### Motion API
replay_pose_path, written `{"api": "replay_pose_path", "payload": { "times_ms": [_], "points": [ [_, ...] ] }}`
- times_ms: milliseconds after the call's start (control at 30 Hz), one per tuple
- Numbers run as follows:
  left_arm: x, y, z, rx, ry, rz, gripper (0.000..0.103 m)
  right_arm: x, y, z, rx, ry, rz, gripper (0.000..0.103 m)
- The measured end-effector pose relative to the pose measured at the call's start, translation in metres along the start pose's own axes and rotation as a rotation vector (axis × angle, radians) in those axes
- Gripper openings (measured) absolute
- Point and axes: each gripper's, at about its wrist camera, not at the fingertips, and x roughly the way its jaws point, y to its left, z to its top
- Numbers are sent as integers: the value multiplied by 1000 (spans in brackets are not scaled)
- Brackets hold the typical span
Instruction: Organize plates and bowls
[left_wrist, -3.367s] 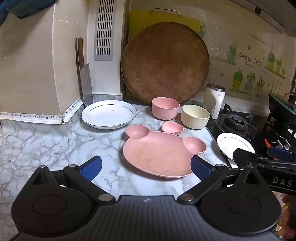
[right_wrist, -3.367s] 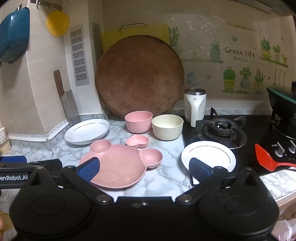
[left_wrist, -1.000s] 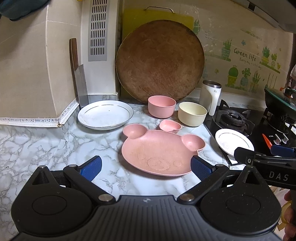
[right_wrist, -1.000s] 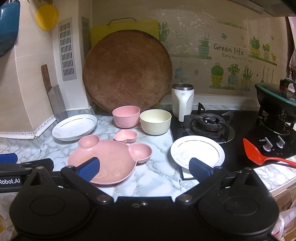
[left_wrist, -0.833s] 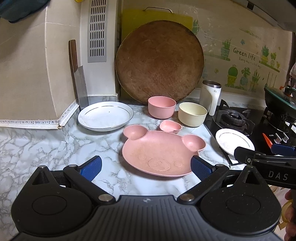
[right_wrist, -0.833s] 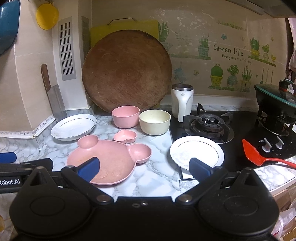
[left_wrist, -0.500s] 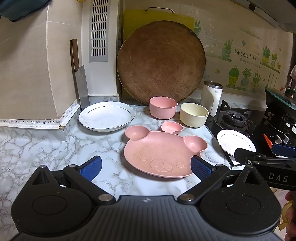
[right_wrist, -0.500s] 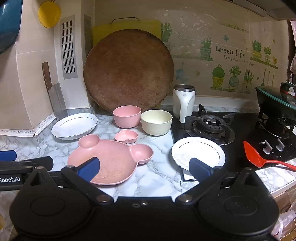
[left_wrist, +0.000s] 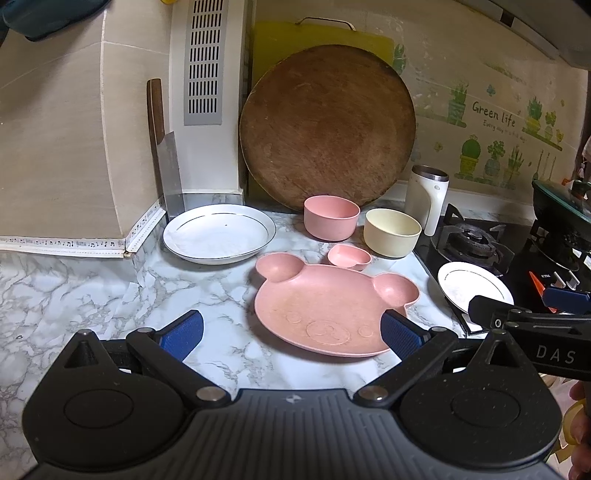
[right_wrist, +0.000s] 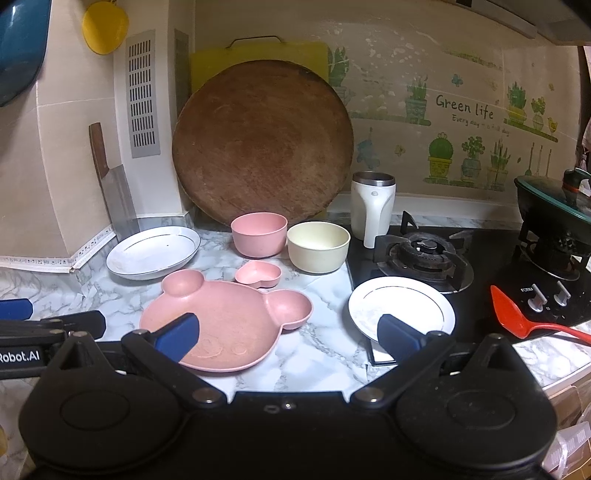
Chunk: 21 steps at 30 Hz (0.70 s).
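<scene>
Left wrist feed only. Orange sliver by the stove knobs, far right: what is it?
Observer: A red spatula, lying flat in front of the knobs, with its handle running off to the right.
Operator: Right gripper holding anything?
Observer: No. The right gripper is open and empty. One fingertip lines up with the near rim of the small white plate; I cannot tell whether it touches.
</scene>
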Motion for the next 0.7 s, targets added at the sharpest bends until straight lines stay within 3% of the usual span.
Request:
{"api": "replay_pose_path", "payload": {
  "times_ms": [700],
  "points": [
    [3, 17, 4, -30, -9, 66, 103, 20, 23, 10, -56, -5, 74, 103]
  ]
}}
